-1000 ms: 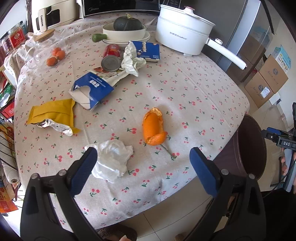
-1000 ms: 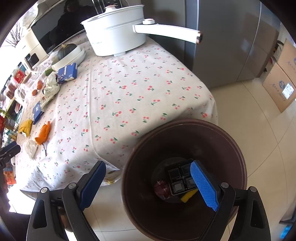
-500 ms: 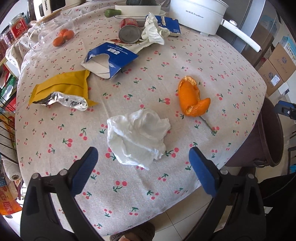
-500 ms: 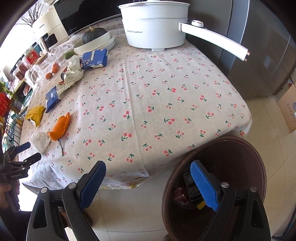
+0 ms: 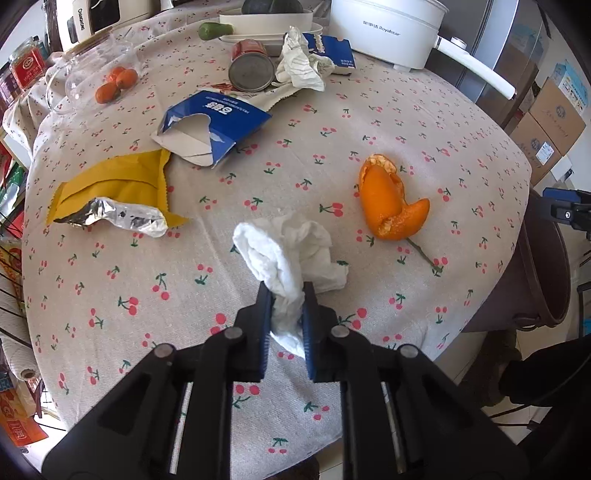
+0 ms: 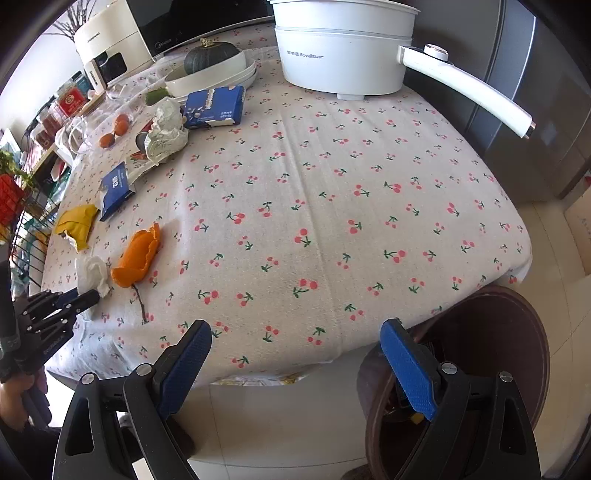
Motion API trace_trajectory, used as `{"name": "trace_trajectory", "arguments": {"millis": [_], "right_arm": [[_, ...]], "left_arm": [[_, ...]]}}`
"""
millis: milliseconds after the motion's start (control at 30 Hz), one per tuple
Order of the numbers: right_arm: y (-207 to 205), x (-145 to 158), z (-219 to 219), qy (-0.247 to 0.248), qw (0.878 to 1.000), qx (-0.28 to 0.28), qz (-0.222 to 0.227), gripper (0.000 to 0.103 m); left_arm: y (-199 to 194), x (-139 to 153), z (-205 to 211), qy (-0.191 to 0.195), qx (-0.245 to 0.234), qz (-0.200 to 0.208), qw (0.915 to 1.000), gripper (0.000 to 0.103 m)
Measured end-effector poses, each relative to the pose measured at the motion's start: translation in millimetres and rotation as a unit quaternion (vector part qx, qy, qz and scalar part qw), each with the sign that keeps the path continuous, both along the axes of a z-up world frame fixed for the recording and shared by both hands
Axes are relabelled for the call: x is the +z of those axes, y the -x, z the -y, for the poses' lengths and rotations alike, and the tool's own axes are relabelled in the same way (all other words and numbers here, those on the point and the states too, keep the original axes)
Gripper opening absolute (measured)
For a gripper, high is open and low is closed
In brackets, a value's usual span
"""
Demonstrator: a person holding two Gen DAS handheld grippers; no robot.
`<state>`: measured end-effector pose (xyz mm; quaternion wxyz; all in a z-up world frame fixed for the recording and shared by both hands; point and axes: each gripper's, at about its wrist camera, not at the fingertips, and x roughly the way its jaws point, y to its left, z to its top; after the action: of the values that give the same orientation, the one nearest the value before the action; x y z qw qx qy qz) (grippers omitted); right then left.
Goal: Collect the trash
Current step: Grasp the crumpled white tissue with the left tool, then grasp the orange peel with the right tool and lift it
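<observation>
A crumpled white tissue [image 5: 288, 243] lies near the front edge of the cherry-print tablecloth [image 5: 369, 122]. My left gripper [image 5: 286, 291] has its jaws closing tight, and the blue pads press on the tissue's near end. From the right wrist view the same tissue [image 6: 90, 269] shows at the far left with the left gripper [image 6: 86, 295] on it. An orange peel [image 5: 388, 199] lies just to its right. My right gripper [image 6: 295, 328] is open and holds nothing, hanging over the table's edge beside the brown trash bin [image 6: 517, 332].
Further back lie a yellow foil wrapper [image 5: 110, 184], a torn blue box [image 5: 221, 118], a tin can [image 5: 251, 74], crumpled paper [image 5: 299, 70] and a second blue box [image 5: 332, 51]. A white pot [image 5: 388, 29] with a long handle stands at the back. Cardboard boxes [image 5: 554, 122] sit on the floor.
My left gripper came down over the tissue and shut on it. The right gripper swung from above the bin toward the table, still open.
</observation>
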<state>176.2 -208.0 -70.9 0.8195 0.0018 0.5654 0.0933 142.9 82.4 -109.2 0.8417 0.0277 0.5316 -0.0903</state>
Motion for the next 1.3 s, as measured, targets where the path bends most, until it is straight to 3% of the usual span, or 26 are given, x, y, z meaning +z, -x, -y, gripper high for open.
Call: {"name": "trace_trajectory", "arguments": {"millis": [267,400,600,800,1000,1100,1133,1300], "right_arm": [[-9,-6,-46,-0.019,1.000,0.022,-0.001,0.094],[-11,-9,-74,-0.042,0.998,0.038,-0.003,0.094],[-17,-24,-124,-0.058,0.996,0.068,-0.012,0.094],[-21,-43,-157,-0.038,0.997,0.074,-0.006,0.093],[-24,-47,-180,0.004,0.996,0.086,0.026,0.074],[-23,-46,-185,0.034,0.993,0.100,0.045,0.052],[-23,-46,-184,0.031,0.993,0.104,0.047,0.041],[-22,-41,-172,0.025,0.993,0.107,0.043,0.032]], "left_arm": [[8,26,-24,0.028,0.039,0.024,0.9986,0.013],[13,36,-38,0.025,0.059,0.034,0.9974,0.013],[19,35,-57,0.026,0.091,0.029,0.9951,0.013],[21,31,-69,0.032,0.104,0.021,0.9939,0.013],[20,28,-72,0.036,0.107,0.015,0.9935,0.013],[19,27,-72,0.039,0.105,0.012,0.9937,0.013],[19,27,-71,0.040,0.104,0.012,0.9937,0.013],[15,26,-63,0.047,0.099,0.007,0.9940,0.013]]}}
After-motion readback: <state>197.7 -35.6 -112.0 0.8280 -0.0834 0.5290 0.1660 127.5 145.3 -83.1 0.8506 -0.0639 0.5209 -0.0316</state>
